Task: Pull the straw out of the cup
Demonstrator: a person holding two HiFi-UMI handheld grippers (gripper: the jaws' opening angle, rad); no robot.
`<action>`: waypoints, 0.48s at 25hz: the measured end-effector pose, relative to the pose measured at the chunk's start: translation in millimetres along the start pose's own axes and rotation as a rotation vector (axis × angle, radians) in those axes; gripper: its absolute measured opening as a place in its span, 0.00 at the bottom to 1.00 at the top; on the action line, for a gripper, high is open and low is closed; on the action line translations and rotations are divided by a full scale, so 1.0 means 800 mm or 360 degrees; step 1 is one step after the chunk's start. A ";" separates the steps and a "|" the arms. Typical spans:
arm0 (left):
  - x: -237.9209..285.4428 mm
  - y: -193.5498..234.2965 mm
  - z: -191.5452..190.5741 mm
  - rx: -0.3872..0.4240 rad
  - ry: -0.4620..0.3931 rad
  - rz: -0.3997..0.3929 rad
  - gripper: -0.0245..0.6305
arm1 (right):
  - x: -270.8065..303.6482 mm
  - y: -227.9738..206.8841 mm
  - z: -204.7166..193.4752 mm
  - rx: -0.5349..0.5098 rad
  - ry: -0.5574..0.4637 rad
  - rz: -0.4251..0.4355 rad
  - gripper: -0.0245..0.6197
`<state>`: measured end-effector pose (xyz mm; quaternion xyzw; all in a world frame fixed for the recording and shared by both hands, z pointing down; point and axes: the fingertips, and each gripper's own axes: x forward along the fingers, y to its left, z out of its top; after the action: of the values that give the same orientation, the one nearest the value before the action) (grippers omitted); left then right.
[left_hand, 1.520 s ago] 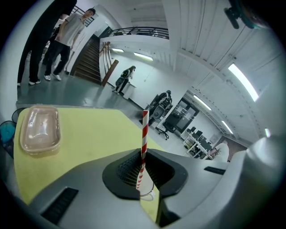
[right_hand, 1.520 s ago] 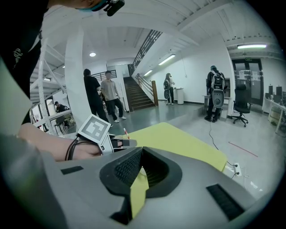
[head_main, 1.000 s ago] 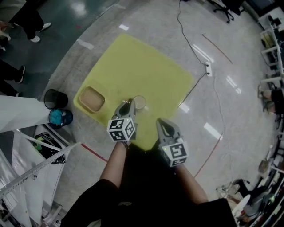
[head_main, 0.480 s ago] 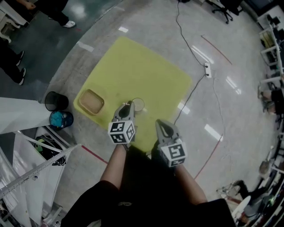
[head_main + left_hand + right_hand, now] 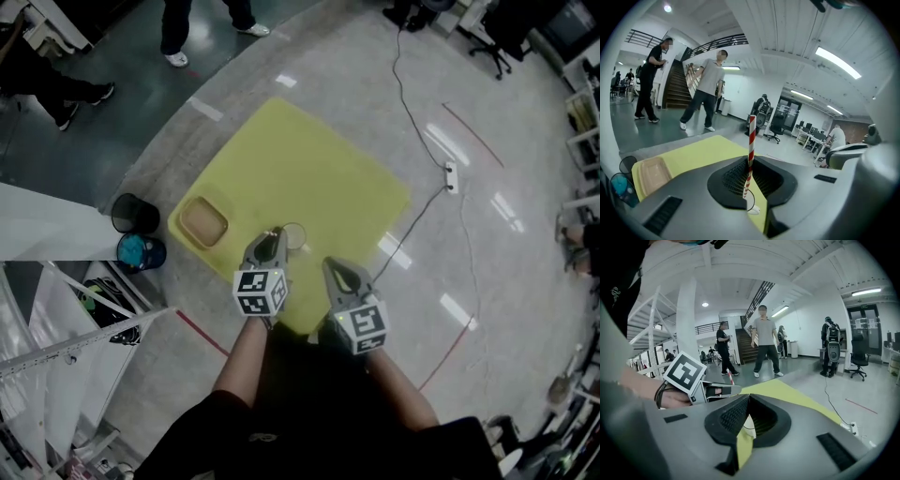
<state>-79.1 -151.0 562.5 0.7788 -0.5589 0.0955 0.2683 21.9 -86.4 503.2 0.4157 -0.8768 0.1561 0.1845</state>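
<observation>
Polished grey floor (image 5: 487,234) carries a yellow mat (image 5: 309,159), and on it stands a clear cup (image 5: 298,239) that looks empty of liquid, with a shallow, empty tan tray (image 5: 203,222) to the left of the cup. Just above the cup's near side, the left gripper (image 5: 272,239) pinches the red-and-white straw (image 5: 751,140) upright partway along its shaft; whether its lower end is clear of the cup I cannot tell. The right gripper (image 5: 335,269), near the cup's right, has its jaws drawn together on nothing. The straw looks light, thin and easily crushed, so a gentle mid-shaft pinch and a straight lift seem right, lest the light cup tip.
</observation>
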 end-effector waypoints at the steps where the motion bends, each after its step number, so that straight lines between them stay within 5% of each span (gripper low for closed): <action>1: -0.002 -0.004 0.002 0.0010 -0.0007 0.0006 0.13 | -0.001 -0.001 0.001 -0.0004 -0.0004 0.0016 0.06; 12: -0.029 -0.038 0.036 0.0109 -0.0069 0.0058 0.13 | 0.000 -0.010 0.032 -0.0054 -0.0087 0.0126 0.06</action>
<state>-63.8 -140.0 518.8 0.7791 -0.5750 0.1025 0.2277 23.5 -101.9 481.6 0.3815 -0.8998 0.1370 0.1612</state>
